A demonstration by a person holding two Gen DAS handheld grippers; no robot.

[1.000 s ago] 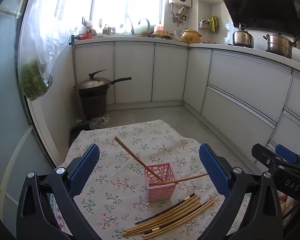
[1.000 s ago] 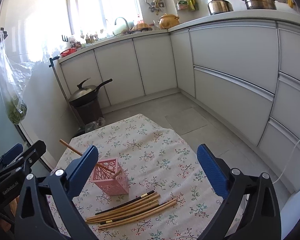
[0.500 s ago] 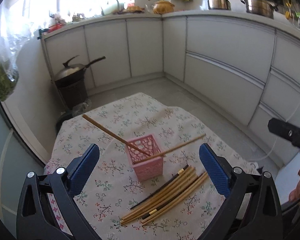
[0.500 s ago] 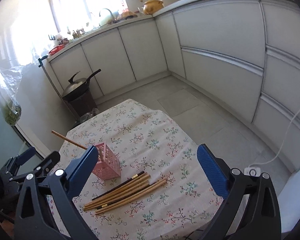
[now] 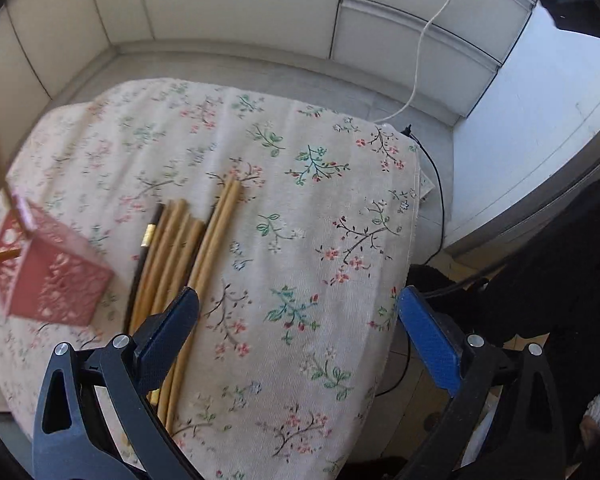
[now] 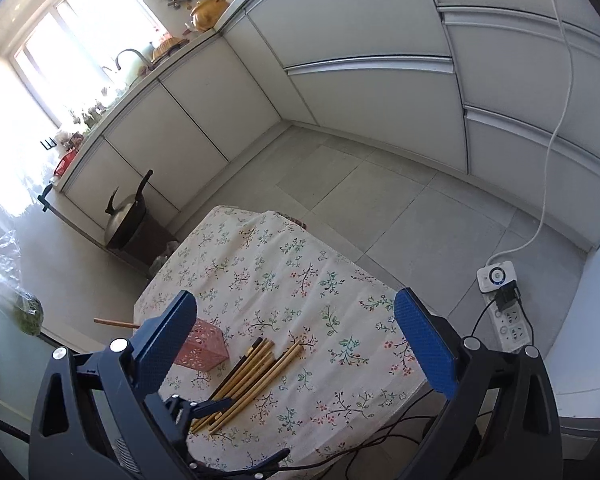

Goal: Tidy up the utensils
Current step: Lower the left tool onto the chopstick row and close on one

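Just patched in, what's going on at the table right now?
A person with two handheld grippers is sorting chopsticks. Both are open and empty. The left gripper hangs low over the loose chopsticks lying on the floral tablecloth; the right gripper sits higher. The pink basket already holds two sticks.

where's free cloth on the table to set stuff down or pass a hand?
Free: the floral tablecloth right of the chopstick bundle out to the table edge, and the far end beyond the tips. Crowded: the left side, pink basket beside the bundle, left tongs hovering over it.
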